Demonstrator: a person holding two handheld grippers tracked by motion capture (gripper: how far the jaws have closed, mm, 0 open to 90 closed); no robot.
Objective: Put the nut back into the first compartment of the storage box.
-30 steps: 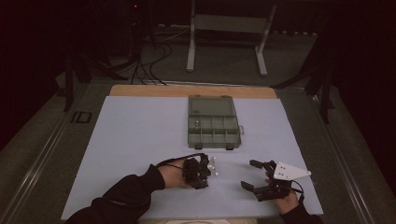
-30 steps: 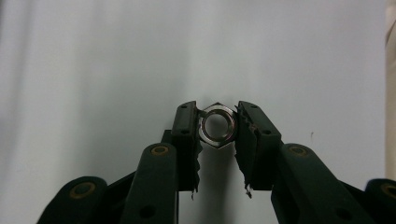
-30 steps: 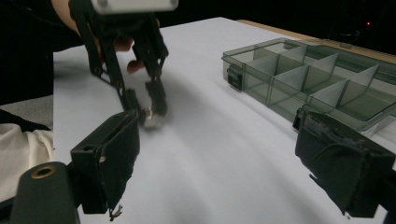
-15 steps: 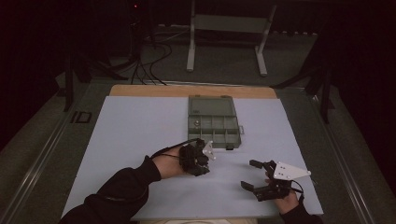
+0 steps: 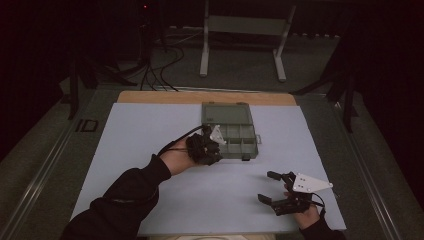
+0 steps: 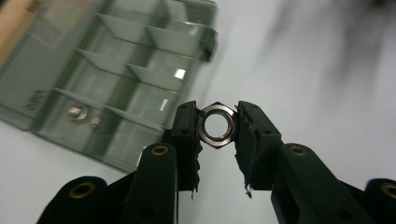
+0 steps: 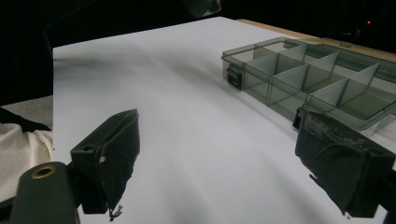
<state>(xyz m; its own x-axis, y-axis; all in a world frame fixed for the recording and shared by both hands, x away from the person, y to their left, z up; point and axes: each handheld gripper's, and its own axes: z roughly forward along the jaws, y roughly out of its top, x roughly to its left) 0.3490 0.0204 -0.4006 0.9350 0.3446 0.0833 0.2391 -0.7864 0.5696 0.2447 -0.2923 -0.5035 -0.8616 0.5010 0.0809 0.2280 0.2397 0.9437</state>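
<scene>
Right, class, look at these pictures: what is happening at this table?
A person works with a claw in each hand. The left claw is shut on a metal hex nut, held between its pads in the air beside a clear compartment box that lies open on the pale sheet. One compartment of the box already holds a few small metal parts. The right claw rests open on the sheet, holding nothing.

The white sheet (image 5: 150, 150) on the table is bare on the left side and in the middle, so lots of free room is found there. The grey box (image 5: 235, 122) with thin walls inside is set near the far edge, and the way there is blocked by it. The left gripper (image 5: 212, 145), shut on a nut (image 6: 217, 125), is held at the box's near left corner. The right gripper (image 5: 272, 187) is held near the front right, well apart from the box.
</scene>
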